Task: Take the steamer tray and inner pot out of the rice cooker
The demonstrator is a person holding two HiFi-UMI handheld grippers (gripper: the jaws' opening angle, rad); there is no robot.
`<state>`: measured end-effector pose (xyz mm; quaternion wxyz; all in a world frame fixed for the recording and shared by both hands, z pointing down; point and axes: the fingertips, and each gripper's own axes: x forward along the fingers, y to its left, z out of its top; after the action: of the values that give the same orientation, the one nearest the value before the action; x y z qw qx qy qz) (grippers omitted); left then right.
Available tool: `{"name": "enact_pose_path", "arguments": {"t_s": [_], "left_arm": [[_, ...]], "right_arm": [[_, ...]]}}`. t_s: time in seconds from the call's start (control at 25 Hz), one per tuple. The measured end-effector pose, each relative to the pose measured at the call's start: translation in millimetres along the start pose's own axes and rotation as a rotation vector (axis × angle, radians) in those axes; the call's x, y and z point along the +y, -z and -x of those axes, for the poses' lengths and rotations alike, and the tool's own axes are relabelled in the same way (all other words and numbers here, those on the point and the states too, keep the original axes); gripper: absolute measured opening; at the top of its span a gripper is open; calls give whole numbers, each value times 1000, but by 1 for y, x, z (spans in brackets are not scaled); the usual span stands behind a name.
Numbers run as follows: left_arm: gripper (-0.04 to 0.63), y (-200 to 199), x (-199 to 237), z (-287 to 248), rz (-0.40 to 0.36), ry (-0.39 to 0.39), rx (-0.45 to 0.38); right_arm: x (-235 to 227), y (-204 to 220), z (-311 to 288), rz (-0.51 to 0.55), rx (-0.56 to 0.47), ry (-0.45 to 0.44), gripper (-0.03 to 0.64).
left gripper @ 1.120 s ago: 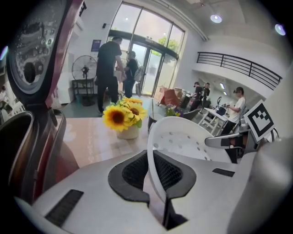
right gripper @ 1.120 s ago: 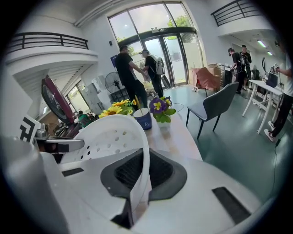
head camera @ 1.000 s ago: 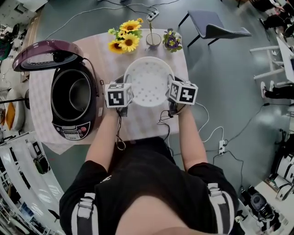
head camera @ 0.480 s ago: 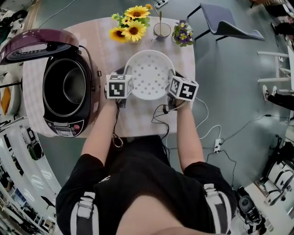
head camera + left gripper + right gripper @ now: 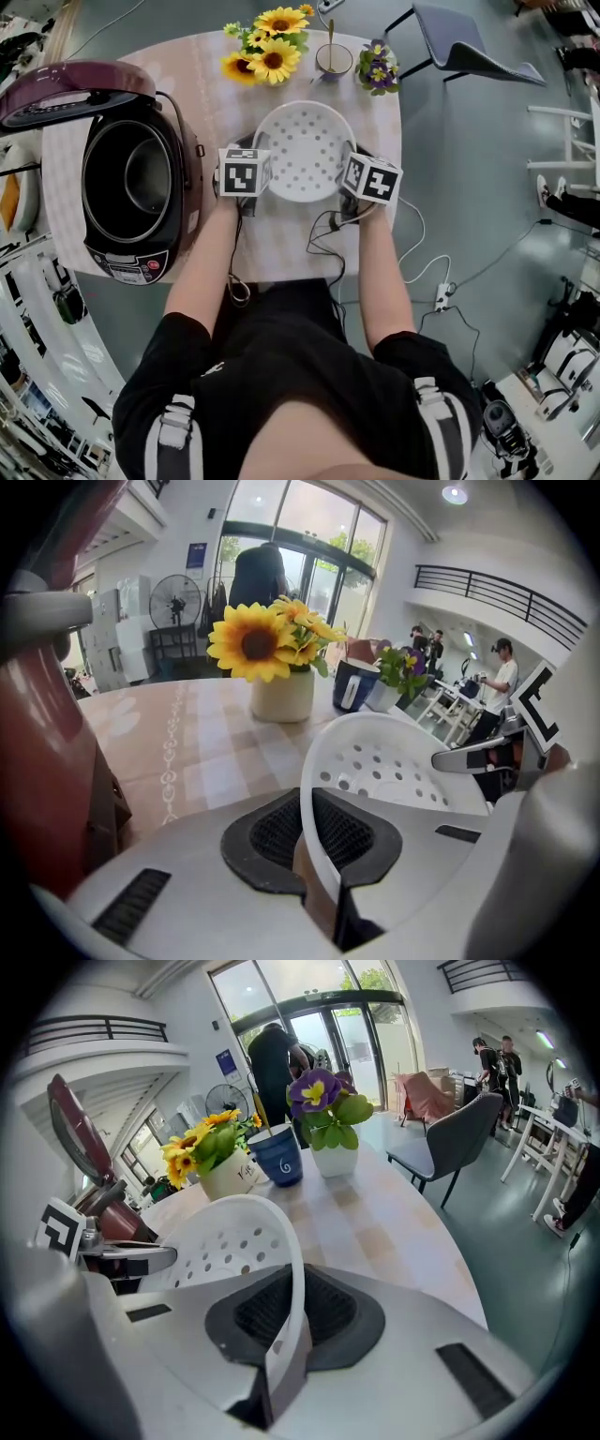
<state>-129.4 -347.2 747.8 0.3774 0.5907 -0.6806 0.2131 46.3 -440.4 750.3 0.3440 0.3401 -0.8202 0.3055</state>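
Bright, even daylight fills every view. It pours through the tall glass doors (image 5: 281,583), and a round ceiling lamp (image 5: 455,494) glows overhead. Shadows on the table (image 5: 220,112) are soft and faint. The white steamer tray (image 5: 305,150) reads bright yet keeps its holes. Both gripper views bend hard at the edges, with black corners, and the nearest surfaces look soft. The head view is sharp but curved at its rim.
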Motion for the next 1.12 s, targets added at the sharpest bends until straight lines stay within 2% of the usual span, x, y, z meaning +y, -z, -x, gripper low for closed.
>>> {"name": "enact_pose_path", "arguments": {"t_s": [0.24, 0.36, 0.56, 0.8, 1.0, 1.12], "left_arm": [[31, 6, 2, 0, -68, -14, 24], [49, 5, 4, 8, -74, -28, 12], [51, -17, 1, 37, -89, -43, -55], [51, -64, -9, 104, -128, -60, -232], [49, -107, -24, 183, -235, -92, -439], [46, -120, -40, 230, -268, -67, -539]], "right_arm": [[1, 5, -6, -4, 23, 11, 21], [2, -3, 0, 17, -7, 41, 63], [7, -28, 25, 57, -96, 77, 67], [45, -74, 92, 102, -321, 35, 67], [90, -119, 181, 187, -613, 10, 64], [116, -132, 235, 219, -762, -13, 53]]}}
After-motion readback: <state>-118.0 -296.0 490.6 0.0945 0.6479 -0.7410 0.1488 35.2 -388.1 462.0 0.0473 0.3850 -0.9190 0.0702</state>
